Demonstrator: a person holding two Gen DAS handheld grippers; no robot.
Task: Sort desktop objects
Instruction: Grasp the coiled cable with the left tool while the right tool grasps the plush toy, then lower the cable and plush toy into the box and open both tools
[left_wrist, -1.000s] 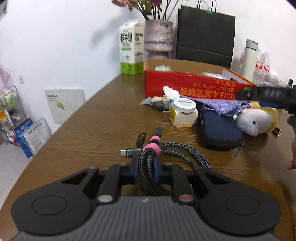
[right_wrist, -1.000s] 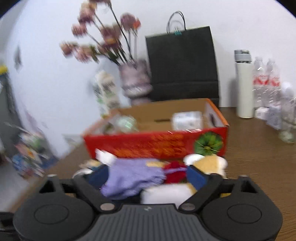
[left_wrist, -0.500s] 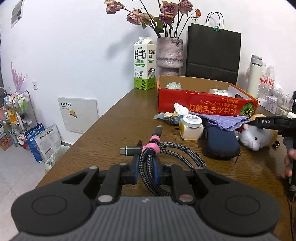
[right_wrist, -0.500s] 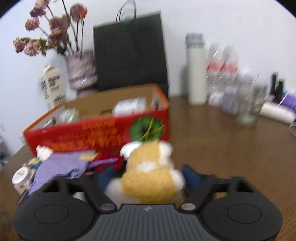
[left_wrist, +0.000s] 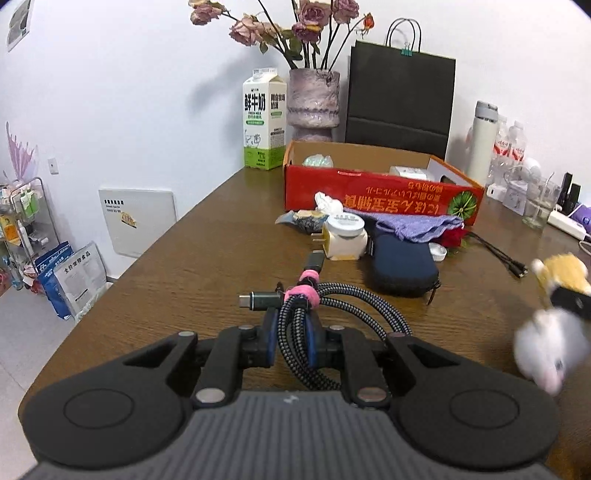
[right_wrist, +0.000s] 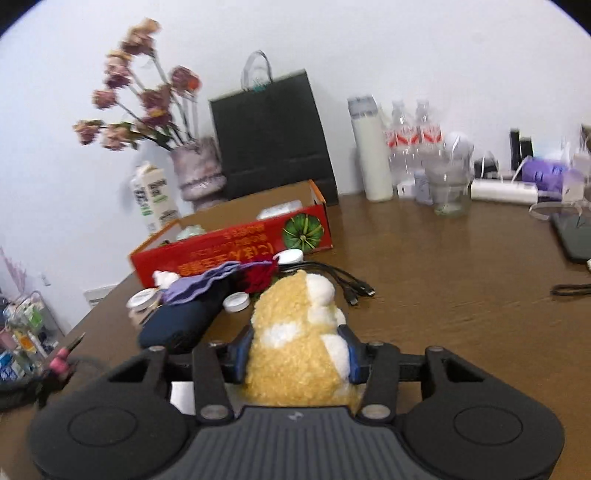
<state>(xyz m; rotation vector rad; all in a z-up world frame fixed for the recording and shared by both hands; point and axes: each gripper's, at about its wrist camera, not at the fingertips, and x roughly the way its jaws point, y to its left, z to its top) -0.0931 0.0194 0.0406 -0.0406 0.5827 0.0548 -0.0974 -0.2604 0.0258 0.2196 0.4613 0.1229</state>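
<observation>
My left gripper (left_wrist: 291, 345) is shut on a coiled braided cable (left_wrist: 332, 306) bound with a pink strap, held over the wooden table (left_wrist: 207, 258). My right gripper (right_wrist: 295, 356) is shut on a yellow and white plush toy (right_wrist: 295, 332), lifted above the table; the toy also shows blurred at the right edge of the left wrist view (left_wrist: 550, 332). A red cardboard box (left_wrist: 380, 195) stands behind, open on top, with a few items inside. In front of it lie a navy pouch (left_wrist: 402, 264), a purple cloth (left_wrist: 410, 225), a white jar (left_wrist: 345, 236) and a red flower (right_wrist: 260, 277).
A milk carton (left_wrist: 264, 118), a vase of roses (left_wrist: 314, 103) and a black paper bag (left_wrist: 400, 99) stand at the back. A white flask (right_wrist: 371, 147), water bottles (right_wrist: 413, 144), a glass jar (right_wrist: 448, 188) and black cables (right_wrist: 343, 280) are at the right.
My right gripper has lifted the plush toy from beside the pouch and carried it to the right and nearer. My left gripper has risen with the cable in it.
</observation>
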